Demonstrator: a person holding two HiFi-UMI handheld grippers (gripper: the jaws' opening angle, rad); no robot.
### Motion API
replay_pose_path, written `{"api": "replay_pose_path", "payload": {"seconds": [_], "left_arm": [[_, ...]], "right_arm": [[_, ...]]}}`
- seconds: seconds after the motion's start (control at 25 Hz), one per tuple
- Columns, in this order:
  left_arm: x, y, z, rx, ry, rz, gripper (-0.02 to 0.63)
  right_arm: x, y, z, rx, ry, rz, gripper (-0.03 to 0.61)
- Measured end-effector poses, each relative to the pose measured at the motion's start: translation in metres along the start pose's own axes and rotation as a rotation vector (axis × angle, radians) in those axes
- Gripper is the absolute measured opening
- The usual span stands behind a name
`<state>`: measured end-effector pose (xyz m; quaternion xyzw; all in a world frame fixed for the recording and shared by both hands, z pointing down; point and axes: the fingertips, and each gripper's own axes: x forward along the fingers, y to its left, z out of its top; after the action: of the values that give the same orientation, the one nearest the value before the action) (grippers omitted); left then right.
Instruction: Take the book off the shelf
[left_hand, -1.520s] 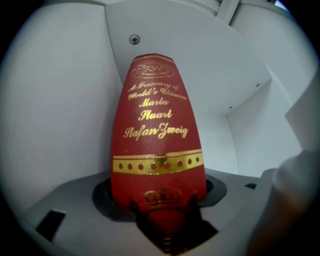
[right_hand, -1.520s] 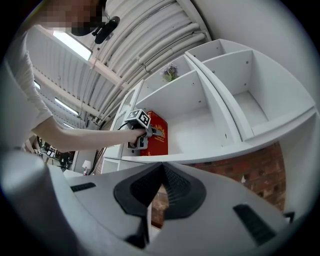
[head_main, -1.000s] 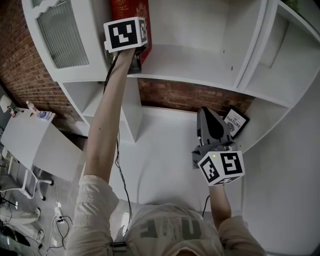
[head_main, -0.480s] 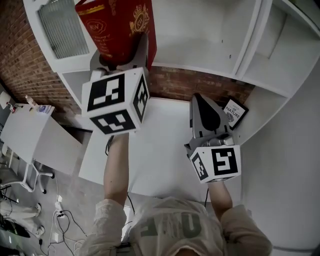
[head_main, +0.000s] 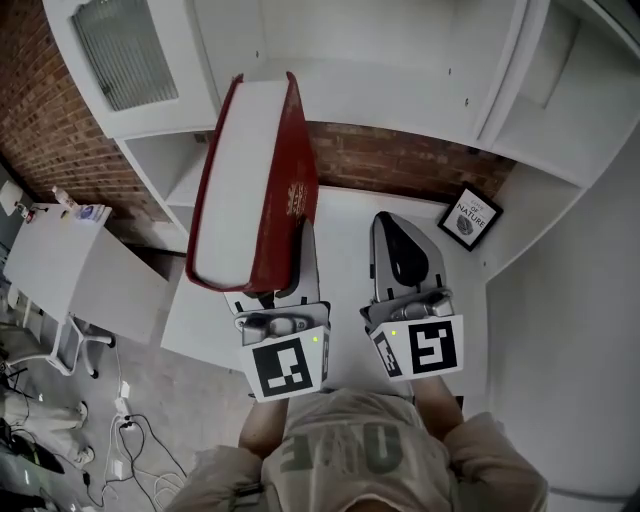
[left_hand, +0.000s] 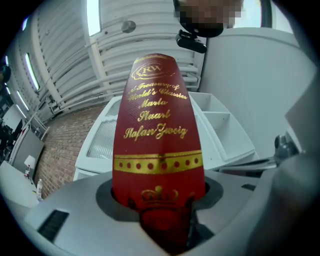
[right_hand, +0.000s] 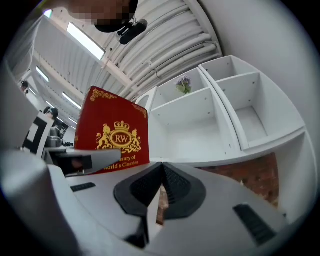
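- Fingers of our left gripper (left_hand: 160, 220) pinch the red book (left_hand: 159, 135) at the foot of its spine, one pad on each cover.
- Our right gripper (right_hand: 161, 175) has its pads pressed together with nothing between them. It hangs just beside the left gripper, over the white counter (head_main: 345, 215).
- In the head view the book (head_main: 250, 180) is clear of the white shelf (head_main: 400, 100). It rises from our left gripper (head_main: 296, 262) in the air in front of us, with the page edges showing.
- We judge it a thick hardback: stiff, not fragile, and probably heavy for a one-ended grip.
- With the hold at the bottom, most of the weight sits above the pads, so it will want to tip or twist.
- The cover looks smooth, so we expect it could slide if the pinch eases.
- We think the best hold is across both covers close to the spine, nearer the middle, with the free gripper steadying the far end.
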<state>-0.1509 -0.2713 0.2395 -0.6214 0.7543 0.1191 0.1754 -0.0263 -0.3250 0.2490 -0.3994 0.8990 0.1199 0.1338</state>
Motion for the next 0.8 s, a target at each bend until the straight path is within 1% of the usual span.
{"api": "replay_pose_path", "payload": {"seconds": [0.08, 0.2, 0.32, 0.48, 0.8], "left_arm": [[0.000, -0.002, -0.013, -0.003, 0.032, 0.001, 0.239], [0.002, -0.007, -0.020, -0.017, 0.059, -0.010, 0.239], [0.009, -0.007, -0.020, -0.007, 0.058, -0.022, 0.239], [0.017, -0.005, -0.018, -0.013, 0.050, -0.024, 0.239], [0.026, -0.006, -0.020, -0.015, 0.053, -0.040, 0.238]], "right_arm": [[-0.002, -0.003, -0.005, 0.000, 0.005, -0.013, 0.014], [-0.003, -0.009, -0.013, 0.001, 0.021, -0.031, 0.014], [-0.001, -0.012, -0.015, -0.011, 0.032, -0.038, 0.014], [0.003, -0.010, -0.013, -0.056, 0.036, -0.036, 0.014], [0.013, -0.004, -0.013, -0.067, 0.035, -0.016, 0.014]]}}
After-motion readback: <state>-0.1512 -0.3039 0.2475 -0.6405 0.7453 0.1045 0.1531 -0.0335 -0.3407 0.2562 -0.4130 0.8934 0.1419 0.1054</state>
